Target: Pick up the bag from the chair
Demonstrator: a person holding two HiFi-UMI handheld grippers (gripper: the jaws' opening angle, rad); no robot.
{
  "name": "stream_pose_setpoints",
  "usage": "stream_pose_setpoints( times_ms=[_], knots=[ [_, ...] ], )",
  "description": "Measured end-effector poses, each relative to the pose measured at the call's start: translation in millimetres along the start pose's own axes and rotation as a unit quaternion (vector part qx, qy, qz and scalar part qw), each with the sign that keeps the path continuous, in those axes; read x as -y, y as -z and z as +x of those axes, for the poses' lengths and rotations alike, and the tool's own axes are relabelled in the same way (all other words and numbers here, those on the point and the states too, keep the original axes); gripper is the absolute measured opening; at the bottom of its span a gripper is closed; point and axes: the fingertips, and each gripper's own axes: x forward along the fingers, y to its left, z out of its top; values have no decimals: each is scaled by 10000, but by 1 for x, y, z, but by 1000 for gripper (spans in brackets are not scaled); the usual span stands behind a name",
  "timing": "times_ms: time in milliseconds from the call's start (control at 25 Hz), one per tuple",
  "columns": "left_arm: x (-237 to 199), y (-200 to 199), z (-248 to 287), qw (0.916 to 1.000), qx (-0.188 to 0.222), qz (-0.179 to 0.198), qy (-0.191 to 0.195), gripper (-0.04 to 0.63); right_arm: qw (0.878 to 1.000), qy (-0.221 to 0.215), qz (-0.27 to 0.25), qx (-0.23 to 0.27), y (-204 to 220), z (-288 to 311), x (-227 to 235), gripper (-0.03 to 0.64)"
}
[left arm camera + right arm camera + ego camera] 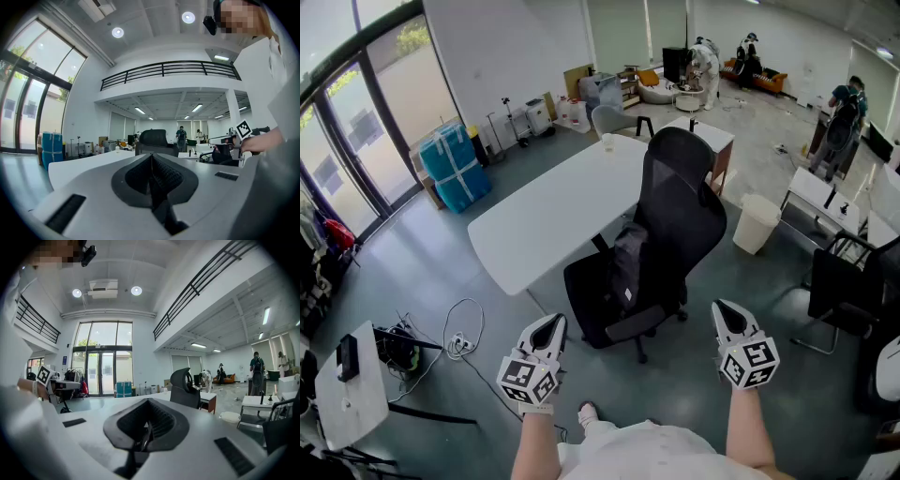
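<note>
A black office chair (680,202) stands at a white table (553,211). A dark bag (628,267) sits upright on its seat, leaning against the backrest. My left gripper (551,323) hovers short of the chair's near left side, shut and empty. My right gripper (724,307) is held near the chair's right side, also shut with nothing in it. In the left gripper view the jaws (152,178) are pressed together and the chair's headrest (153,140) shows beyond them. The right gripper view shows closed jaws (143,434) and the chair (185,387) further off; the bag is hidden there.
A white bin (757,223) stands right of the chair, and another black chair (844,281) at a desk further right. Cables (459,342) lie on the floor at the left beside a small white table (342,384). A blue wrapped stack (455,164) is by the windows. People stand far back.
</note>
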Motion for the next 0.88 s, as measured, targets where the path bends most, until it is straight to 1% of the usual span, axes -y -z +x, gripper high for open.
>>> stream_pose_setpoints(
  times_ms=[480, 720, 880],
  knots=[
    [4, -5, 1, 10000, 66, -34, -2, 25, 10000, 32, 34, 17, 1, -2, 4, 17],
    [6, -4, 2, 10000, 74, -60, 24, 25, 9999, -56, 94, 38, 3, -2, 3, 18],
    [8, -3, 2, 9999, 72, -67, 29, 25, 10000, -43, -14, -1, 7, -1, 2, 18]
  ],
)
